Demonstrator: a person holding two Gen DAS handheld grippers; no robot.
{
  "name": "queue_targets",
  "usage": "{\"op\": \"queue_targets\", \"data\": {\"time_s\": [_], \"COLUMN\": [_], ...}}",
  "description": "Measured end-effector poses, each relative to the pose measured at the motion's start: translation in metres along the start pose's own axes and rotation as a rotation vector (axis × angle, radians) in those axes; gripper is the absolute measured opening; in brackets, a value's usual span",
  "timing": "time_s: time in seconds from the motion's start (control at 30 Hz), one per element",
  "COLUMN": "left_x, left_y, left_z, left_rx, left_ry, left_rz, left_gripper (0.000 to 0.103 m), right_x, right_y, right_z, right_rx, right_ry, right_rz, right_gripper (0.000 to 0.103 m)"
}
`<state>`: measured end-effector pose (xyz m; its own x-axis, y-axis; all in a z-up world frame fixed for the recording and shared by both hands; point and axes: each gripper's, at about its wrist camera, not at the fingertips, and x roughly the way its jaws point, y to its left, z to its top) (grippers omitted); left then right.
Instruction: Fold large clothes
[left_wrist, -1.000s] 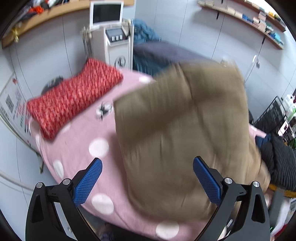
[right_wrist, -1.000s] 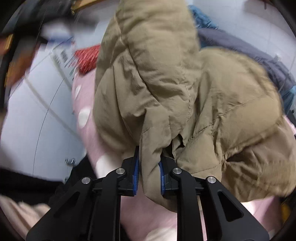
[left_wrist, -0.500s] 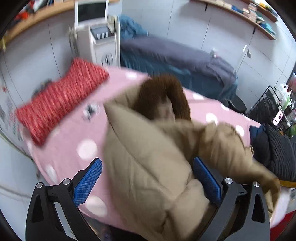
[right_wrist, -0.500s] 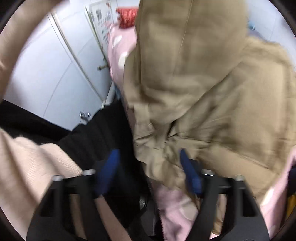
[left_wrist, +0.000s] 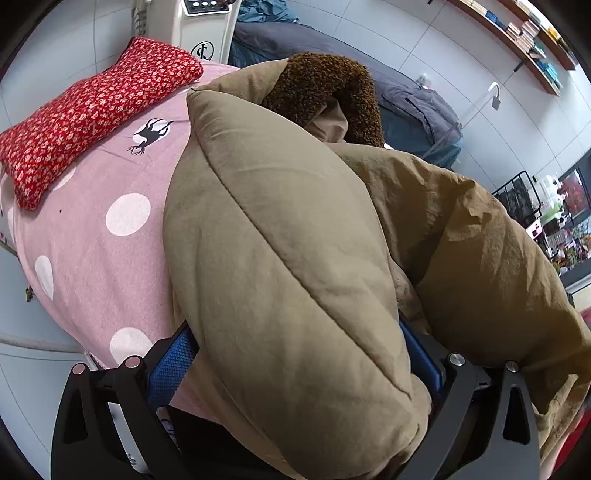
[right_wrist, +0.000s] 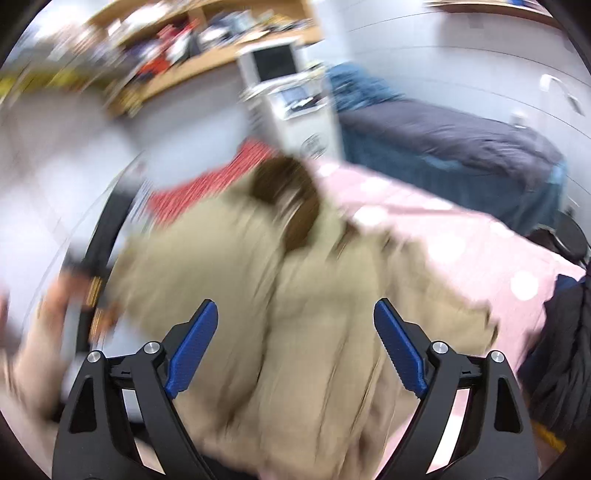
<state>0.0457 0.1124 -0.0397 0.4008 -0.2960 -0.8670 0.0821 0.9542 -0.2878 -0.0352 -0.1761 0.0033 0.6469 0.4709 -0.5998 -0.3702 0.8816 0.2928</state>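
Tan coat (left_wrist: 295, 258) fills left claw (left_wrist: 295, 362), right claw (right_wrist: 295, 347) empty

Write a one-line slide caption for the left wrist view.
Open left gripper straddling a puffy tan coat on a pink polka-dot bedsheet, red pillow behind.

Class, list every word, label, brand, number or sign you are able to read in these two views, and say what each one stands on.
Round monogram logo, perhaps "IC", letters uncertain: on the front of the white machine behind the bed.
Buttons on the machine's control panel: markings too small to read.
Book spines on the wall shelf: too small to read.
Right wrist view: all blurred, nothing legible.
Khaki jacket: no text visible.
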Motion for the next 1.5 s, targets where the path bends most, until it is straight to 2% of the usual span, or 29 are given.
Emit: {"op": "queue_targets", "data": {"time_s": [0.07,0.13,0.27,0.33,0.4,0.47,0.5,0.57,0.63,0.73,0.87,1.0,1.1,1.2,1.3,1.37,1.5], "left_x": [0.001,0.003,0.012,0.016,0.019,0.020,0.020,0.020,0.019,0.011,-0.008,-0.031,-0.048,-0.074,-0.101,-0.128,-0.175], "left_y": [-0.001,0.002,0.014,0.020,0.025,0.030,0.032,0.035,0.036,0.030,0.014,-0.003,-0.026,-0.055,-0.076,-0.091,-0.103], "left_z": [-0.001,-0.003,-0.007,-0.009,-0.011,-0.013,-0.015,-0.018,-0.020,-0.021,-0.023,-0.026,-0.031,-0.039,-0.043,-0.044,-0.040], "left_rx": [0.017,0.017,-0.031,-0.047,-0.059,-0.066,-0.069,-0.071,-0.055,-0.007,0.077,0.141,0.215,0.307,0.362,0.417,0.482], "left_ry": [-0.002,0.002,0.041,0.065,0.075,0.064,0.055,0.050,0.045,0.014,-0.038,-0.064,-0.081,-0.116,-0.160,-0.212,-0.308], "left_rz": [0.009,0.007,-0.029,-0.041,-0.060,-0.081,-0.092,-0.098,-0.102,-0.086,-0.035,-0.035,-0.072,-0.095,-0.151,-0.182,-0.218], "left_gripper": [0.097,0.097,0.098,0.098,0.098,0.098,0.098,0.098,0.098,0.089,0.068,0.051,0.044,0.039,0.037,0.036,0.034], "right_x": [0.018,0.049,0.139,0.186,0.230,0.261,0.273,0.289,0.286,0.259,0.180,0.088,0.019,-0.048,-0.104,-0.146,-0.207], "right_y": [-0.019,-0.029,-0.026,-0.017,-0.012,-0.010,-0.011,-0.014,-0.016,-0.017,-0.009,-0.016,-0.006,0.002,0.023,0.038,0.047], "right_z": [0.036,0.063,0.096,0.097,0.081,0.068,0.063,0.050,0.046,0.045,0.062,0.083,0.096,0.102,0.114,0.119,0.139], "right_rx": [0.122,0.229,0.274,0.268,0.273,0.278,0.285,0.330,0.346,0.361,0.299,0.332,0.261,0.228,0.151,0.075,0.060], "right_ry": [-0.041,-0.026,0.121,0.203,0.290,0.354,0.382,0.410,0.378,0.286,0.078,-0.108,-0.225,-0.348,-0.453,-0.527,-0.653], "right_rz": [0.025,0.110,0.120,0.113,0.047,0.028,0.035,0.069,0.114,0.197,0.273,0.425,0.427,0.492,0.515,0.515,0.591], "right_gripper": [0.086,0.086,0.086,0.086,0.085,0.075,0.064,0.054,0.028,0.016,0.013,0.012,0.012,0.012,0.011,0.011,0.011]}}
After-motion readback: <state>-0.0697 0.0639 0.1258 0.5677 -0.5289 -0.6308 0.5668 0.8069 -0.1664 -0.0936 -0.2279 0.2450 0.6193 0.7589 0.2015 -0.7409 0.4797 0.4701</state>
